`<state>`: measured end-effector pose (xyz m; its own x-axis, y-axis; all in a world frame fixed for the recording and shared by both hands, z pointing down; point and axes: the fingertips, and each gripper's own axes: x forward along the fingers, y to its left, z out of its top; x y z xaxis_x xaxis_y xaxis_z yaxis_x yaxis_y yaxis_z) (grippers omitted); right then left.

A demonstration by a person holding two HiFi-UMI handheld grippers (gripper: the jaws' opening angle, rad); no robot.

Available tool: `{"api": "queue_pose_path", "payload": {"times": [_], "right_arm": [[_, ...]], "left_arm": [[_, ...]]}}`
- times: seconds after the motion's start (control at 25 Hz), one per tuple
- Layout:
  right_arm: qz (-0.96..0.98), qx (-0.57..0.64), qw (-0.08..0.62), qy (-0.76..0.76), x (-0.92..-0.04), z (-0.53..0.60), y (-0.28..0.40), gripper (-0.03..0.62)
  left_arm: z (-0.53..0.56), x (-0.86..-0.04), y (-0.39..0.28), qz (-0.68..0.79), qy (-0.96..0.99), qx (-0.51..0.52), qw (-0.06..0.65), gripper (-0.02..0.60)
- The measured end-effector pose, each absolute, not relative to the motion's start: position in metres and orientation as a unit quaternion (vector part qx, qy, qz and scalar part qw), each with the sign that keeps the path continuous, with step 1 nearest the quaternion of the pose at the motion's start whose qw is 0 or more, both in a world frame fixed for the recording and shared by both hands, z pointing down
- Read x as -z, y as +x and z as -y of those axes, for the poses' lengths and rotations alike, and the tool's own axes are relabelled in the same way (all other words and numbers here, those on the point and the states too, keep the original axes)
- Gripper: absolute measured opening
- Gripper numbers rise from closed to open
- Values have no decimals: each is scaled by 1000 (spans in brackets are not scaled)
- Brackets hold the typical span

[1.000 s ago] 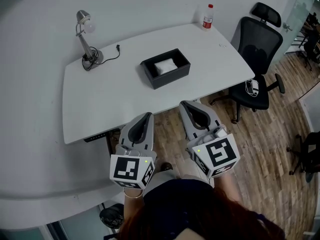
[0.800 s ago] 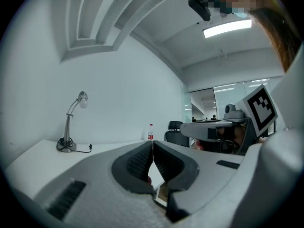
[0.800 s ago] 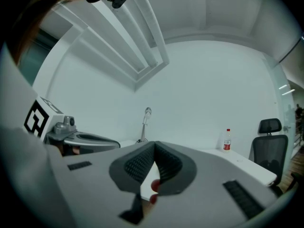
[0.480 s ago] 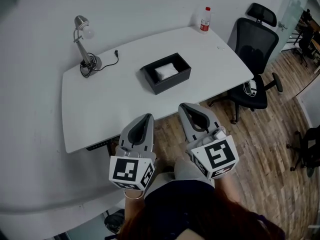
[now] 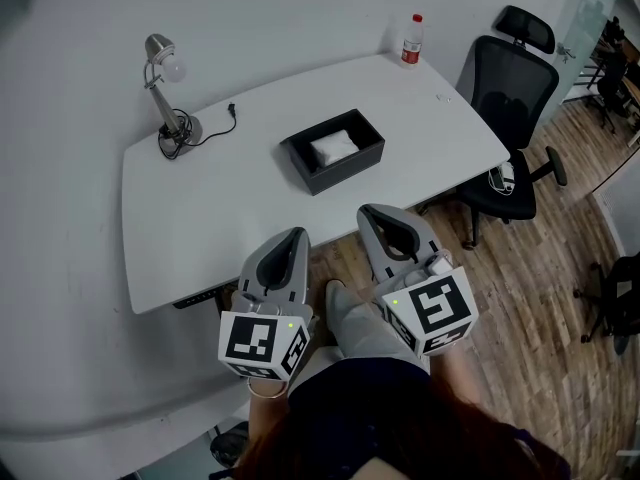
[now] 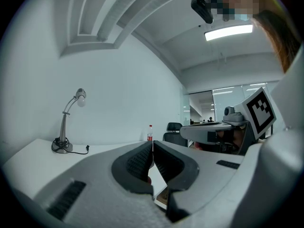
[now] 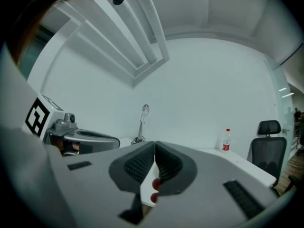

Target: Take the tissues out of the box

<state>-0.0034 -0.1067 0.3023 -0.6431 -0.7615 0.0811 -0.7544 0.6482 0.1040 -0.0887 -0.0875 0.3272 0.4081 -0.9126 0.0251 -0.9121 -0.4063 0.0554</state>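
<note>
A black open box (image 5: pixel 332 151) stands in the middle of the white table (image 5: pixel 230 208), with white tissues (image 5: pixel 333 147) lying inside it. Both grippers hover side by side off the table's near edge, well short of the box. My left gripper (image 5: pixel 295 236) has its jaws pressed together with nothing between them, as the left gripper view (image 6: pixel 152 148) also shows. My right gripper (image 5: pixel 372 213) is likewise shut and empty, with its tips meeting in the right gripper view (image 7: pixel 155 148).
A silver desk lamp (image 5: pixel 165 83) with a black cord stands at the table's far left. A plastic bottle with a red cap (image 5: pixel 410 40) sits at the far right corner. A black office chair (image 5: pixel 510 118) stands to the right on the wooden floor. A person's leg (image 5: pixel 355 318) shows between the grippers.
The table and box sit slightly lower and nearer in the head view. A leg has stepped forward between the two grippers. Both grippers stay shut.
</note>
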Motion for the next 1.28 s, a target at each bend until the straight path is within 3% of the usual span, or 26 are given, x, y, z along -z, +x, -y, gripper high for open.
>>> {"api": "queue_pose_path", "payload": {"times": [1.28], "right_arm": [[900, 19, 92, 425, -313, 214, -31, 53]], "left_arm": [[189, -322, -109, 525, 851, -10, 25, 26]]}}
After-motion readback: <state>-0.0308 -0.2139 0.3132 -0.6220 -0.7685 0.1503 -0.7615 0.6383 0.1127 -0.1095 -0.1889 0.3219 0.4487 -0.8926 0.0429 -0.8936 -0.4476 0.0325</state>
